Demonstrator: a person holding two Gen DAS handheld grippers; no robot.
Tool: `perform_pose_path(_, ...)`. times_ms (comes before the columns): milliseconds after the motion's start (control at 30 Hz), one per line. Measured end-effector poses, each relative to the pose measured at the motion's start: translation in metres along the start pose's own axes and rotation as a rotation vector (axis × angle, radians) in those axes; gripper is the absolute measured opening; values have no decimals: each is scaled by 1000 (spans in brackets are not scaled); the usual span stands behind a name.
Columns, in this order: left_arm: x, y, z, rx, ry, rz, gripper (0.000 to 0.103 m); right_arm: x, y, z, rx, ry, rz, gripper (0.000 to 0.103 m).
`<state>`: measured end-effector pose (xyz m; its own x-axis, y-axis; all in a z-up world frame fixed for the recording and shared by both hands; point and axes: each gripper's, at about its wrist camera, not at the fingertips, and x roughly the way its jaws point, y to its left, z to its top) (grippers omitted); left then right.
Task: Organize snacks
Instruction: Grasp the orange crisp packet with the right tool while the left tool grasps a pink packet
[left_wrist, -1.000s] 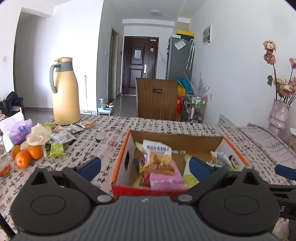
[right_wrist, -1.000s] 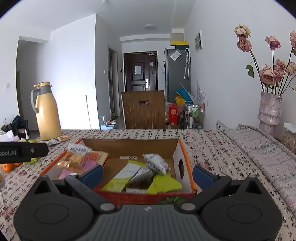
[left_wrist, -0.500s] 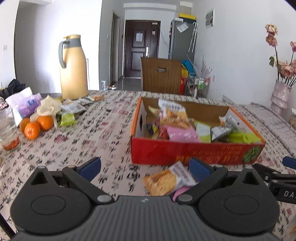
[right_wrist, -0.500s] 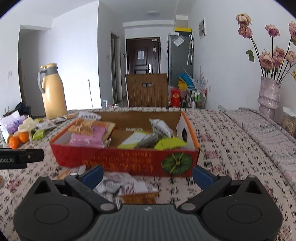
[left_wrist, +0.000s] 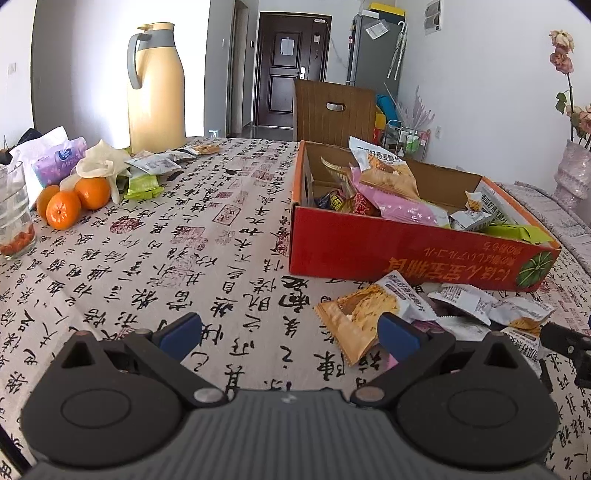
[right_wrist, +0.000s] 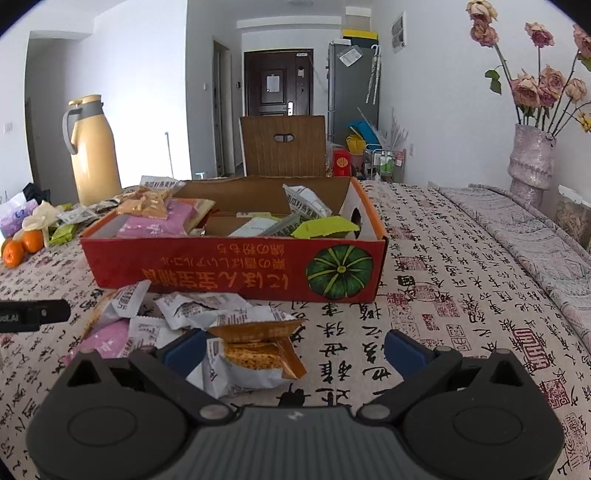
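Observation:
A red cardboard box (left_wrist: 406, 247) (right_wrist: 236, 266) holds several snack packets on the calligraphy-print tablecloth. Loose packets lie in front of it: an orange-and-white packet (left_wrist: 365, 310) by my left gripper's right finger, and an orange packet (right_wrist: 258, 350) on white ones (right_wrist: 199, 306) by my right gripper's left finger. My left gripper (left_wrist: 288, 332) is open and empty, low over the cloth. My right gripper (right_wrist: 291, 347) is open and empty, just behind the loose pile. More packets (left_wrist: 155, 162) lie at far left.
A yellow thermos (left_wrist: 157, 85) stands at the back left. Oranges (left_wrist: 70, 201), a glass (left_wrist: 13, 210) and a tissue pack (left_wrist: 55, 158) sit at left. A vase with dried roses (right_wrist: 530, 158) stands at right. A wooden chair (right_wrist: 284, 146) is behind the table.
Both grippers have pulled back and down from over the box toward the table's near side. The loose packets in front of the box have come into view.

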<state>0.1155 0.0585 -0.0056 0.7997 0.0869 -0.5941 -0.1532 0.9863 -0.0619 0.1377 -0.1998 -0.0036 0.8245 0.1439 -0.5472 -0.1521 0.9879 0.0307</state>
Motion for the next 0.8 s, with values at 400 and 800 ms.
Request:
perform_pose_path(400, 7, -3, -6, 14, 10, -34, 103, 33, 13, 2, -44, 70, 31, 89)
perform_pose_path(800, 8, -2, -8, 9, 10, -44, 103, 38, 20, -7, -86, 89, 73, 43)
